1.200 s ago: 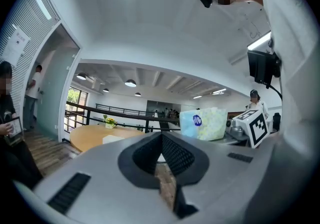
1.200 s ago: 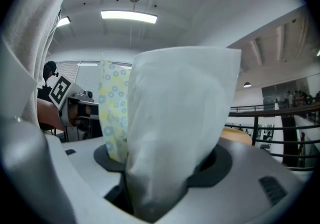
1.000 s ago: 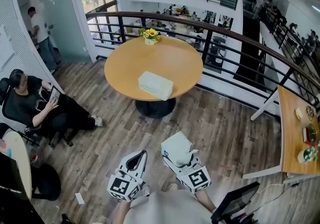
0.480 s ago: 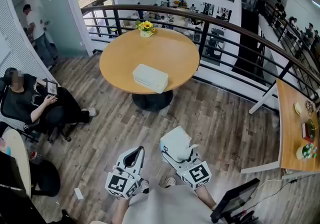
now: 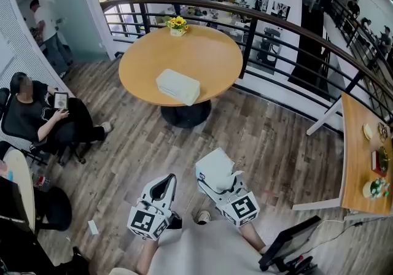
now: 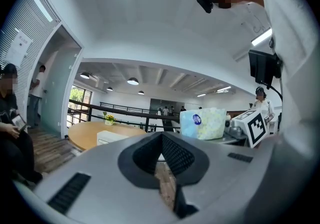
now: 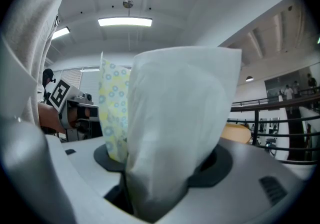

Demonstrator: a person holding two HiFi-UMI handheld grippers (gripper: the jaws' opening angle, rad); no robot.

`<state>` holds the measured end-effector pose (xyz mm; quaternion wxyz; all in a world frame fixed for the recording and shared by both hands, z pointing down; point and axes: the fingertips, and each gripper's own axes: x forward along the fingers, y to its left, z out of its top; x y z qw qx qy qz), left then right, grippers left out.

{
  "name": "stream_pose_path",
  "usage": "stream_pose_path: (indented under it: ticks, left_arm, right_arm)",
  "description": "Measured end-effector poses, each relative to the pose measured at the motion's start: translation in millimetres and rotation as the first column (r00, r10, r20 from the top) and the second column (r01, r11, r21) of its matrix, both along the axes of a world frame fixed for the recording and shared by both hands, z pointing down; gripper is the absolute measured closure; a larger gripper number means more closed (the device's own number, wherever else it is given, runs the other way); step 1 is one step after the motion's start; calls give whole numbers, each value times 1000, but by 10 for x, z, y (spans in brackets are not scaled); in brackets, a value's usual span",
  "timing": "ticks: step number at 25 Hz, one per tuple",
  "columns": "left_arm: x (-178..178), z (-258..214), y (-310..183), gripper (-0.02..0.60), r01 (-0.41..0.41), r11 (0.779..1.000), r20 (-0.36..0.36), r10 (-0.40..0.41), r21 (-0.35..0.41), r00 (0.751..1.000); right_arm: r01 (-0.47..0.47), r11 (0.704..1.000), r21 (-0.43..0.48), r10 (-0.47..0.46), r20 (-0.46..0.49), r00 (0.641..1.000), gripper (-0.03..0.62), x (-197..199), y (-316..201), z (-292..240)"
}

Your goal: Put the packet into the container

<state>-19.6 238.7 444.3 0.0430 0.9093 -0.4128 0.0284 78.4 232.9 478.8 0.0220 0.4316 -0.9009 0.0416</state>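
A white packet with a pale flowered side (image 5: 215,169) (image 7: 175,113) stands between the jaws of my right gripper (image 5: 218,185) (image 7: 165,168), which is shut on it. The left gripper view shows the same packet (image 6: 202,123) off to its right. The container, a white lidded box (image 5: 178,86) (image 6: 111,137), lies on the round wooden table (image 5: 202,53), well ahead of both grippers. My left gripper (image 5: 171,178) (image 6: 161,135) is beside the right one, jaws together and holding nothing. Both are over the wooden floor.
A flower pot (image 5: 177,23) stands at the table's far edge. A seated person (image 5: 37,120) is at the left, another person (image 5: 46,34) stands farther back. A curved black railing (image 5: 276,34) runs behind the table. A side table (image 5: 359,163) and a screen (image 5: 288,244) are at the right.
Both grippers have moved a little forward toward the round table, the right one keeping hold of the packet. The table and container have shifted up and left in the head view.
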Motion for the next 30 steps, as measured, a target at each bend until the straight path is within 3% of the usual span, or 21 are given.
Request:
stream_pose_path:
  ticks: [14, 24, 30]
  left_arm:
    - [259, 89, -335, 577, -34, 999, 0, 34, -10, 999]
    - [277, 160, -1171, 577, -74, 997, -25, 73, -15, 997]
    - [115, -27, -1854, 577, -77, 997, -25, 78, 25, 997]
  right_arm:
    - [-21, 1000, -15, 21, 10, 1000, 270, 226, -244, 94]
    - [-46, 999, -10, 46, 5, 999, 270, 209, -1072, 120]
    - [-63, 997, 34, 63, 8, 998, 270, 105, -1752, -75]
